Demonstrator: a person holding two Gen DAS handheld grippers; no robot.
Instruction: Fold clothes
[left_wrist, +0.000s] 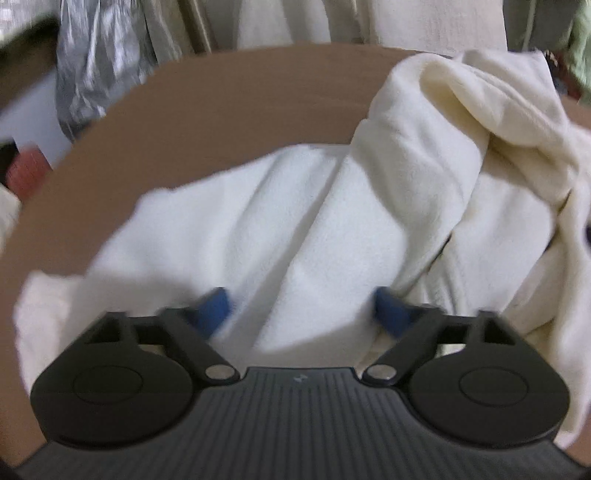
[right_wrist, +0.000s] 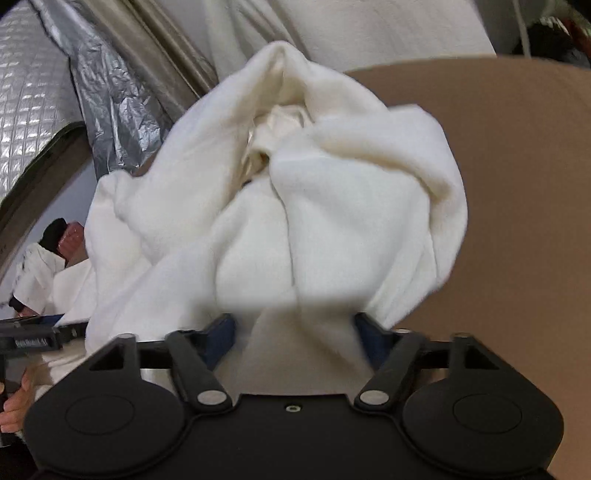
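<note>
A white fleece garment lies spread on the brown table, with its right part heaped up in thick folds. My left gripper is open and low over the flat part, its blue fingertips wide apart on the cloth. In the right wrist view the garment is bunched into a tall mound. Its folds run down into my right gripper, whose fingers stand either side of a thick wad of fleece. The pads are mostly hidden by cloth.
Bare brown table extends to the right of the mound. Silver foil sheeting and pale curtains hang behind the table. At the lower left of the right wrist view, a hand holds the other black gripper body.
</note>
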